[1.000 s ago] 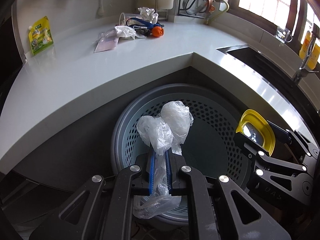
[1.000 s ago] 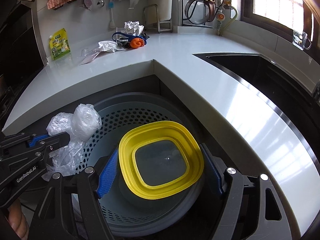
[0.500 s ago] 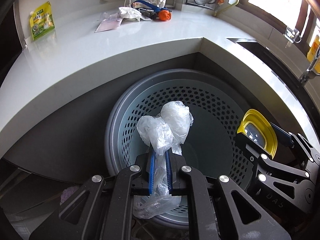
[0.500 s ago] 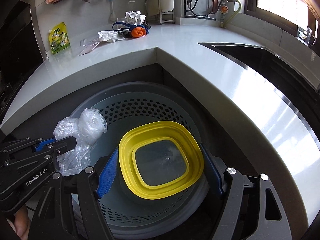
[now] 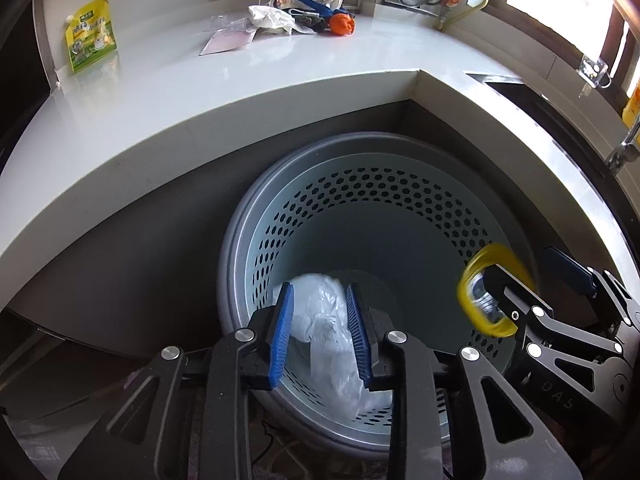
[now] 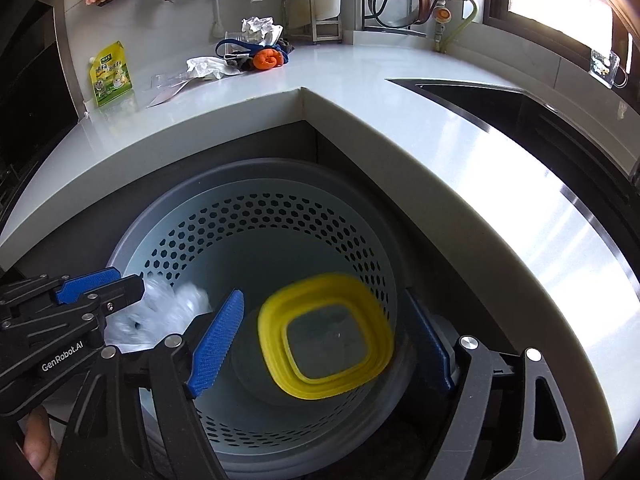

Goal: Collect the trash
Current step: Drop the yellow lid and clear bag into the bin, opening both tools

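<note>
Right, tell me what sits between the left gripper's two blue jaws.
The clear plastic bag, blurred and slipping into the bin as the left gripper opens; the left wrist view shows it.

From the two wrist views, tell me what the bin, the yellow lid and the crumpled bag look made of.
Bin: looks like moulded plastic, matte grey-blue, with neat hexagonal holes in the wall.
Yellow lid: probably glossy plastic rim round a clear window; it is blurred.
Crumpled bag: thin clear plastic film, crinkled and translucent.

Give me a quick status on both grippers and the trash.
Left gripper opening, plastic bag loose between its jaws. Right gripper opening, yellow lid dropping free. Both over the perforated bin. Nothing blocking.
</note>
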Tool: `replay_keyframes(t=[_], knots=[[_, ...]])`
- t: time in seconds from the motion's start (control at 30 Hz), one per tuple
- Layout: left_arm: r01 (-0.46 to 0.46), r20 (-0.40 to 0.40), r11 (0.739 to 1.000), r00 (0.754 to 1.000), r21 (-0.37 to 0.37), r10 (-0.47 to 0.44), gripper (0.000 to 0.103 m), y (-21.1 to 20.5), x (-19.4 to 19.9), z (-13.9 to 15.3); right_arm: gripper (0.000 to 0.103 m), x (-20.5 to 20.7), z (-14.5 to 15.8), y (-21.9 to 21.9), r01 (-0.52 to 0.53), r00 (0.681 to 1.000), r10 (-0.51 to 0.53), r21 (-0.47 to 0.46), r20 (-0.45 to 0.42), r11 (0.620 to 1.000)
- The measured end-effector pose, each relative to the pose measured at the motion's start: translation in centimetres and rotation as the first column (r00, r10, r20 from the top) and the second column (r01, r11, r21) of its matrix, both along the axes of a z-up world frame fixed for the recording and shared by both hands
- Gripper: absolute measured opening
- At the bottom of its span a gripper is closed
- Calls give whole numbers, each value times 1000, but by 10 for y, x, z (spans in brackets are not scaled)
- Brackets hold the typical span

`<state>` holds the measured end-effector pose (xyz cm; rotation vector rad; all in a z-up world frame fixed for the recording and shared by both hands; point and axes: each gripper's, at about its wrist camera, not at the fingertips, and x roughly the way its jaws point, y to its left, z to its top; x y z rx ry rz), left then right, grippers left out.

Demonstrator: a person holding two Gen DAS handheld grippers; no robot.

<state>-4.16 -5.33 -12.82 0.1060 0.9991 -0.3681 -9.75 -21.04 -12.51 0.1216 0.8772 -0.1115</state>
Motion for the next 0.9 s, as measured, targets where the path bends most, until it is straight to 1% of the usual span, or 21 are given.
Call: replay_keyframes(t=[0.1,0.2,0.27,0.3,0.33,0.37,0.7,0.77,0.9], knots=[[-4,2,1000,1000,8,4,33,1,0,-1,77,0,1,0,3,1000,-3,-1,3,1000],[-8,0,1000,1000,9,8,39,2,1,-2,78,0,1,0,4,1000,-4,-4,5,1000],[-15,7,1000,1000,9,15,53,3,1,-1,78,0,2,0,4,1000,-4,-7,5,1000],[-19,15,1000,1000,8,19,57,4,1,1,78,0,2,0,3,1000,-3,-8,5,1000],[-22,24,1000,999,6,22,62,5,1,2,78,0,2,0,3,1000,-3,-7,5,1000],[-24,33,1000,999,4,24,64,5,0,3,78,0,2,0,4,1000,-4,-6,5,1000],[-26,53,1000,998,11,25,68,6,-2,7,78,-4,4,-3,9,1000,-9,11,28,1000],[-29,64,1000,998,10,29,73,8,-3,9,78,-4,4,-4,11,999,-12,16,35,1000],[-39,81,999,996,-3,39,76,12,-2,15,78,-6,6,-5,9,998,-11,33,57,999]])
